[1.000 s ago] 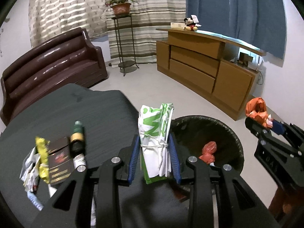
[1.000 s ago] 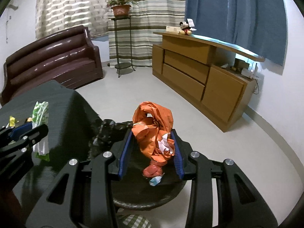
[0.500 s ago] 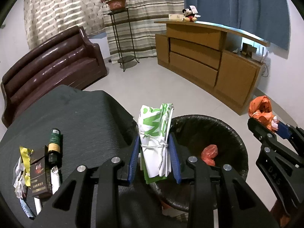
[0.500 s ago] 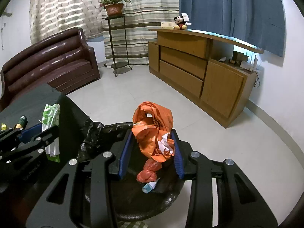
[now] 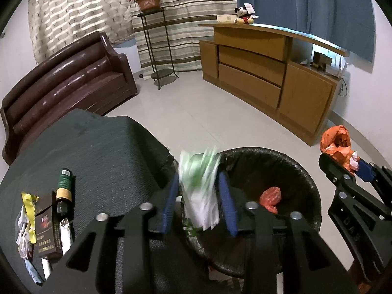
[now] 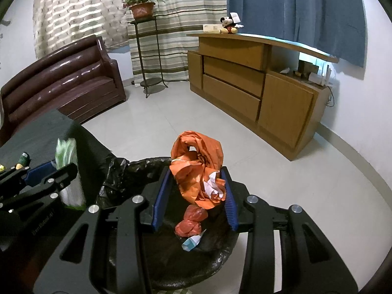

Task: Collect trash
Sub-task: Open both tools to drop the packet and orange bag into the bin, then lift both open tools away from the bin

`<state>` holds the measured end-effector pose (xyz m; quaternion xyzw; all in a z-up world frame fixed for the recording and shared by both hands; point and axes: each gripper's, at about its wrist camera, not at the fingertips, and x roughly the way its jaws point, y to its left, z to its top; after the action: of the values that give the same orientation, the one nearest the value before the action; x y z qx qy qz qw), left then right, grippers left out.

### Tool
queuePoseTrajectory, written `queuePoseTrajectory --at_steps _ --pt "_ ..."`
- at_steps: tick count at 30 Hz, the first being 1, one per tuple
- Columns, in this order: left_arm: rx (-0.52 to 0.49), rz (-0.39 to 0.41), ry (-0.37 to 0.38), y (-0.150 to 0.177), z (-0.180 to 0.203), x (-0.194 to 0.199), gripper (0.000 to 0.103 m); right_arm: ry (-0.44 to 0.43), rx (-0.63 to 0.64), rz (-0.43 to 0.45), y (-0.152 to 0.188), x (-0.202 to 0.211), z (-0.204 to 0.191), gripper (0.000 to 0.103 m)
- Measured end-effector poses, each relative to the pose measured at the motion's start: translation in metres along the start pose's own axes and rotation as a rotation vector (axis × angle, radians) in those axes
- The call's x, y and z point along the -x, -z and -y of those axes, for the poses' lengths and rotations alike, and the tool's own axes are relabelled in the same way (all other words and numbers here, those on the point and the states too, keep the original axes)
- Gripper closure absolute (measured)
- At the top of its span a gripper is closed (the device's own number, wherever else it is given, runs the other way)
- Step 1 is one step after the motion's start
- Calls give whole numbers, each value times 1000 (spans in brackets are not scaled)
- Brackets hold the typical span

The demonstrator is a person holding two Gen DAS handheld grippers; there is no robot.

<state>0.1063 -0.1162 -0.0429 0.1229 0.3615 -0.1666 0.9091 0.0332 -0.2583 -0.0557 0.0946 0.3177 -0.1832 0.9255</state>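
Hovering over the black-lined trash bin [image 5: 303, 169], my left gripper [image 5: 199, 196] has just been opening its jaws; the green-and-white wrapper bundle [image 5: 199, 191], blurred, sits loose between the blue pads at the bin's near rim beside the dark table [image 5: 98, 152]. My right gripper [image 6: 194, 196] clamps a crumpled orange plastic bag [image 6: 198, 169] above the bin, where a smaller orange wad [image 6: 191, 221] lies.
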Motion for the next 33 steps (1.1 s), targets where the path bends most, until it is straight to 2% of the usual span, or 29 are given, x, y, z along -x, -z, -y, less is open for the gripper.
queuePoseTrajectory --at_steps 1,3,11,21,33 --pt "3 2 0 -1 0 0 60 -1 -1 -1 -1 0 0 57" --pt "4 3 0 -1 0 -1 59 -1 -2 5 -1 1 0 53" --pt "13 7 1 0 1 -2 50 1 -12 14 -4 4 0 53" --pt "30 18 -3 3 -12 11 48 -7 -21 6 -1 12 -2 53" --pt "80 35 -67 19 -59 45 48 -79 49 -3 3 30 -46 53"
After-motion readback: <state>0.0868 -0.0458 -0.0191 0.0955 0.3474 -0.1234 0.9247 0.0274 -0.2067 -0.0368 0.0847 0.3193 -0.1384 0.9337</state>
